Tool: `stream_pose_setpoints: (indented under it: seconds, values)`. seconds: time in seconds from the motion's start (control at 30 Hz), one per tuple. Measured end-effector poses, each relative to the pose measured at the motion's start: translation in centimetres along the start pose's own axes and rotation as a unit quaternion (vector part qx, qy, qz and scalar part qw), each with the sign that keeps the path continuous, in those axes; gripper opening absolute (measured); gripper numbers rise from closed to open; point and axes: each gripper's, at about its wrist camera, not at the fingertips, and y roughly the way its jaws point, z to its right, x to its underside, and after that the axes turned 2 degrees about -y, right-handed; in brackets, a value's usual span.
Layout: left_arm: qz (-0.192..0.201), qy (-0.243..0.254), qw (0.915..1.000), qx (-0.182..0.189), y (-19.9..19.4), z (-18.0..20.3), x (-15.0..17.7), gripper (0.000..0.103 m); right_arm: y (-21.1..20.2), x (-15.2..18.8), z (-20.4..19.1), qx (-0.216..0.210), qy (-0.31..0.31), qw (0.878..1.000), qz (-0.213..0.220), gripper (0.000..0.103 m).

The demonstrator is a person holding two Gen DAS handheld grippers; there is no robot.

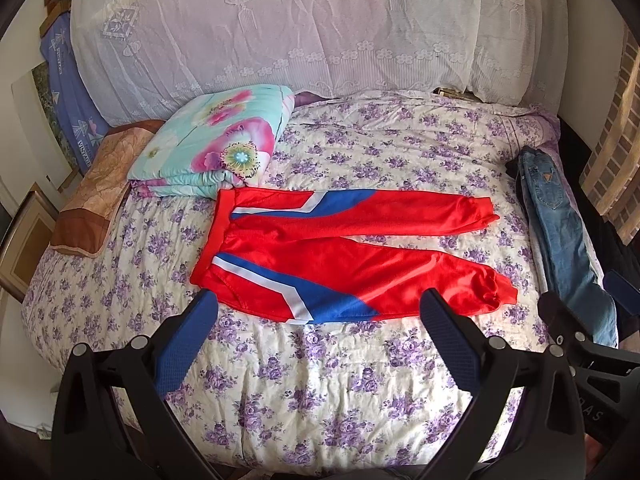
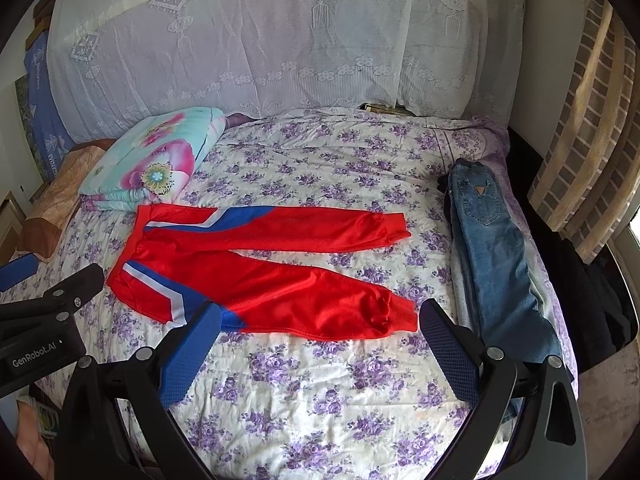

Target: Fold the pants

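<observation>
Red pants (image 1: pixel 340 252) with blue and white side stripes lie flat on the bed, waistband to the left, both legs spread to the right. They also show in the right wrist view (image 2: pixel 260 272). My left gripper (image 1: pixel 320 304) is open and empty, hovering over the near edge of the pants' nearer leg. My right gripper (image 2: pixel 320 316) is open and empty, just in front of the nearer leg's cuff end. The right gripper also shows at the right edge of the left wrist view (image 1: pixel 580 320), and the left gripper at the left edge of the right wrist view (image 2: pixel 48 280).
The bed (image 1: pixel 320 380) has a purple-flowered cover. A folded flowery quilt (image 1: pixel 216 140) lies behind the waistband. Blue jeans (image 2: pixel 496 248) lie along the bed's right edge. A lace-covered headboard (image 1: pixel 300 20) stands behind. A brown pillow (image 1: pixel 96 188) lies at the left.
</observation>
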Motion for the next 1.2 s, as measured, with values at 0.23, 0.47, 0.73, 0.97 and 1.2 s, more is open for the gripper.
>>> stream_pose_setpoints:
  seconds: [0.23, 0.47, 0.73, 0.97, 1.2]
  values:
    - [-0.005, -0.004, 1.0000, 0.002, 0.5, -0.2, 0.3, 0.098, 0.2, 0.2, 0.3, -0.001, -0.001, 1.000, -0.002, 0.100]
    - [-0.006, -0.004, 1.0000, 0.002, 0.6, -0.2, 0.1, 0.098, 0.2, 0.1, 0.3, -0.004, -0.002, 1.000, -0.004, 0.100]
    - [-0.013, -0.009, 0.9999, 0.000, 1.0, -0.3, 0.2, 0.098, 0.5, 0.0, 1.0, -0.010, -0.006, 1.000, -0.011, 0.100]
    - [-0.027, -0.019, 0.9995, 0.003, 2.1, -1.0, 0.2, 0.098, 0.9, 0.0, 0.6, -0.010, -0.011, 1.000, -0.020, 0.100]
    - [-0.163, -0.106, 0.9808, 0.022, 13.3, -5.9, 3.0, 0.098, 6.1, 0.8, 1.8, -0.011, 0.019, 0.996, -0.084, 0.100]
